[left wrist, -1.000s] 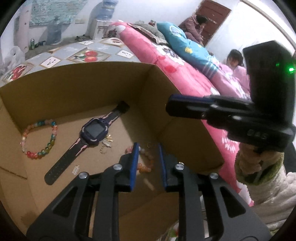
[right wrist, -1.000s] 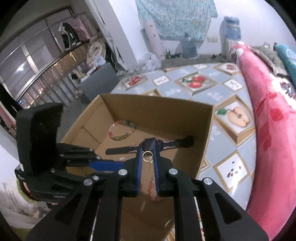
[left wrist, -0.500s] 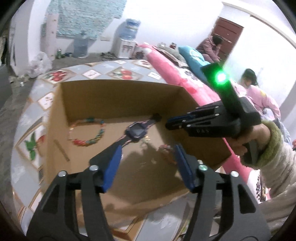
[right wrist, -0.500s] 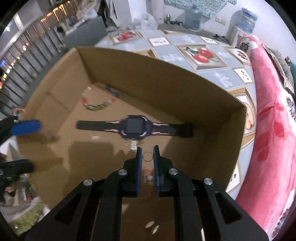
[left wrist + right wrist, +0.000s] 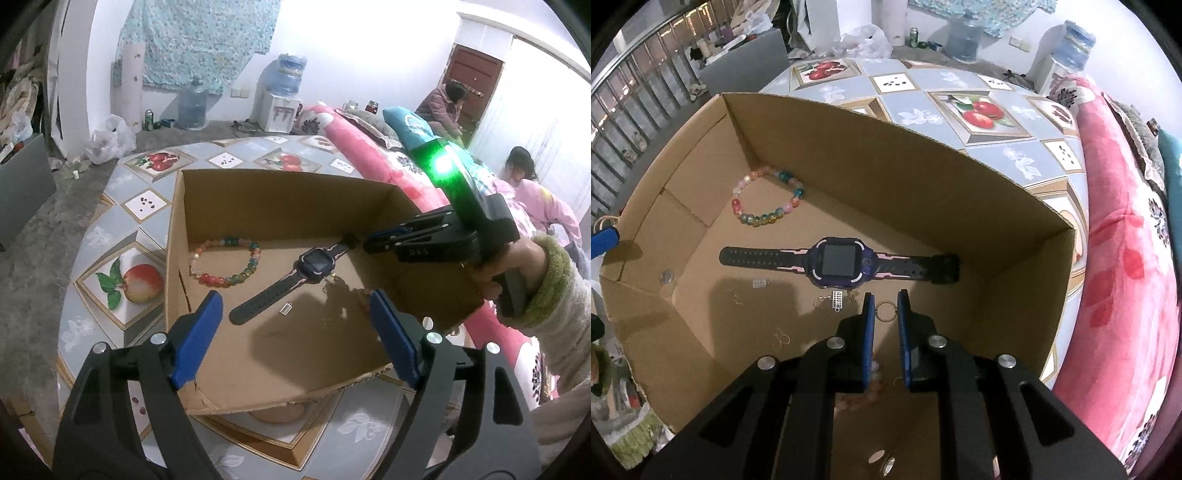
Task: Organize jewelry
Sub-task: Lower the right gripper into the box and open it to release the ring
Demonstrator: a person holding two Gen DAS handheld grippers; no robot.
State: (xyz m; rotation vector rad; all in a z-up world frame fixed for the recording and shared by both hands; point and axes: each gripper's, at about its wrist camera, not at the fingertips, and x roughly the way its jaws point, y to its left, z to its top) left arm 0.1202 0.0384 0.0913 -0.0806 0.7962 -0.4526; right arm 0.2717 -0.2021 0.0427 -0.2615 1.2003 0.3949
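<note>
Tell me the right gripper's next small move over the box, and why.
Probably lower a touch and open. The right gripper is shut on a small gold ring, held low inside the cardboard box, just in front of the watch. The left gripper hangs back over the near edge, jaws opening with nothing between them, so it is out of the way.

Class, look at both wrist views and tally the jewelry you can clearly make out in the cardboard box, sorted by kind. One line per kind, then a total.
Beaded bracelets: 2, a multicoloured bracelet and a pink bracelet under the right gripper
Watches: 1, the watch
Rings: 1, the gold ring held in that gripper
Total: 4. Smaller bits are too tiny to sort.
</note>
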